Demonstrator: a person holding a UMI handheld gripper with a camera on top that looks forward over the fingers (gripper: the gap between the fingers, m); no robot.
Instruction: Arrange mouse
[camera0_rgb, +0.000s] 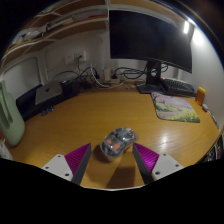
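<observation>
Mouse (117, 143) sits on the wooden desk (90, 115), between my two fingers and just ahead of their tips. It looks light grey or translucent with a darker top; finer detail I can't make out. My gripper (113, 158) is spread wide, with a clear gap between the mouse and each finger, so nothing is clamped. Magenta pads (77, 157) face inward on both sides, neither touching the mouse. Beyond the mouse the desk runs bare up to a black monitor (146, 38) on a stand, screen dark. Right of the stand's base lies a patterned mouse pad (177, 106), well apart from the mouse, with something orange (201, 96) at its far edge. A tangle of cables (95, 76) sits along the wall behind the desk, left of the monitor. A pale green container (10, 118) stands at the desk's left edge. A dark flat device (47, 94) rests at the back left, near the cables.
</observation>
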